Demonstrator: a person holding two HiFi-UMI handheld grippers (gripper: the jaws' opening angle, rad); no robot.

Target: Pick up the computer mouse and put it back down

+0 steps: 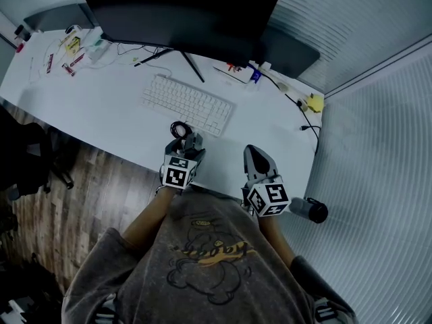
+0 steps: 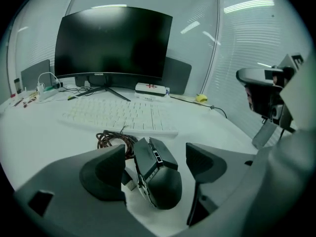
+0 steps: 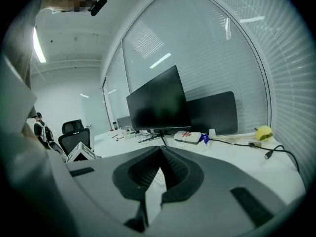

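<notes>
Head view, from the left: a white counter (image 1: 101, 113) carries a dark monitor (image 1: 179, 9) along the upper edge of the frame, with a white keyboard (image 1: 187, 104) just below it. Below the keyboard's right end, near the counter's front edge at centre frame, the left tool (image 1: 189, 142) points down at the counter. In the left gripper view its jaws stand wide apart. The black computer mouse (image 2: 160, 179) lies flat on the counter between them, buttons toward the keyboard. There is a clear gap on the right pad's side, and the left pad is close but not pressing. A coiled cable (image 2: 114, 139) sits just beyond the mouse, to its left. Further right, the right tool (image 1: 253, 155) is over the counter's front edge, its jaws closed tip to tip on nothing. A yellow object (image 1: 314, 103) lies at the counter's far right end.
</notes>
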